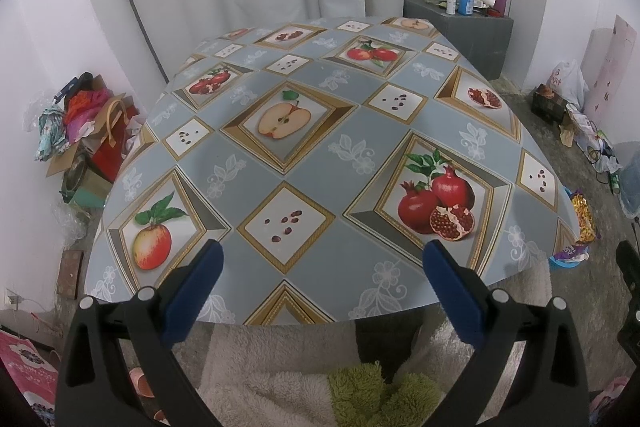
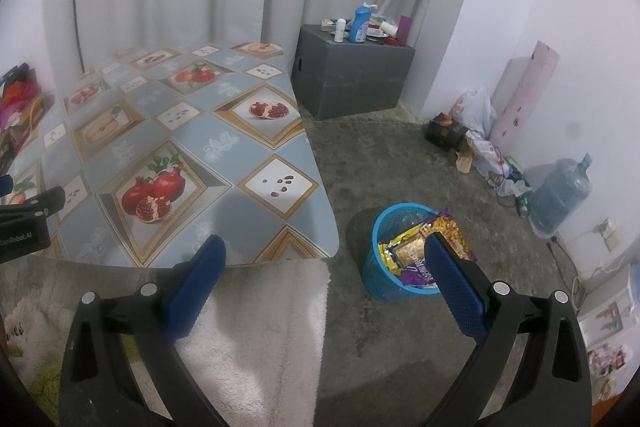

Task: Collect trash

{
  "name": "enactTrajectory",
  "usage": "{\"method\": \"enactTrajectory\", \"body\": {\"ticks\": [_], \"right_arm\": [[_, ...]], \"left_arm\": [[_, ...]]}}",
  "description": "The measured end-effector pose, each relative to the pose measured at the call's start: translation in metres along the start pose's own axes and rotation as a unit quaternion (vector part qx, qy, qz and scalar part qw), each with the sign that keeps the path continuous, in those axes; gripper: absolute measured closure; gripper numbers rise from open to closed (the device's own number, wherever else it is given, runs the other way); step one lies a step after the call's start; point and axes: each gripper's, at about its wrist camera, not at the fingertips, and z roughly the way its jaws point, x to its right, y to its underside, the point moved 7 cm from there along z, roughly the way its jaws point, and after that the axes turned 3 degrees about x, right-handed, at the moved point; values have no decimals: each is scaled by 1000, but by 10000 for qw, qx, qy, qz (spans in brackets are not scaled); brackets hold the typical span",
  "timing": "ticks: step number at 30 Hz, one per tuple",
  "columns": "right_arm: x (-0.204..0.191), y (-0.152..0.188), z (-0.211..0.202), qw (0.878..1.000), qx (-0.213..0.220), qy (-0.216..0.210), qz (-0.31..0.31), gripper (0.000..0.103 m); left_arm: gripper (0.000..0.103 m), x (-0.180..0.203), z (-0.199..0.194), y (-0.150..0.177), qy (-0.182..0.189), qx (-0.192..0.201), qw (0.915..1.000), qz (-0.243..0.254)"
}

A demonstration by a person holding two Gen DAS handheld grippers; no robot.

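Observation:
A blue mesh waste basket (image 2: 380, 269) stands on the concrete floor right of the table, filled with snack wrappers (image 2: 416, 247) in yellow and purple. Its edge and wrappers (image 1: 582, 217) also show at the right in the left wrist view. My right gripper (image 2: 322, 255) is open and empty, held above the floor between the table corner and the basket. My left gripper (image 1: 322, 263) is open and empty over the near edge of the table (image 1: 304, 147), which has a fruit-print cloth with nothing on it.
A grey box (image 2: 352, 79) with bottles stands in the back corner. A water jug (image 2: 560, 191), bags and cables lie along the right wall. A pile of bags and boxes (image 1: 84, 131) sits left of the table. A fluffy rug (image 2: 260, 327) lies below.

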Motion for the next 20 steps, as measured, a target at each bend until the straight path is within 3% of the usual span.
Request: {"method": "enactTrajectory", "body": {"ticks": [20], "right_arm": [[-3,0,-1,10000,-2,3,5,8]], "left_arm": [[5,4,5,9,61,-137,9999,5]]}}
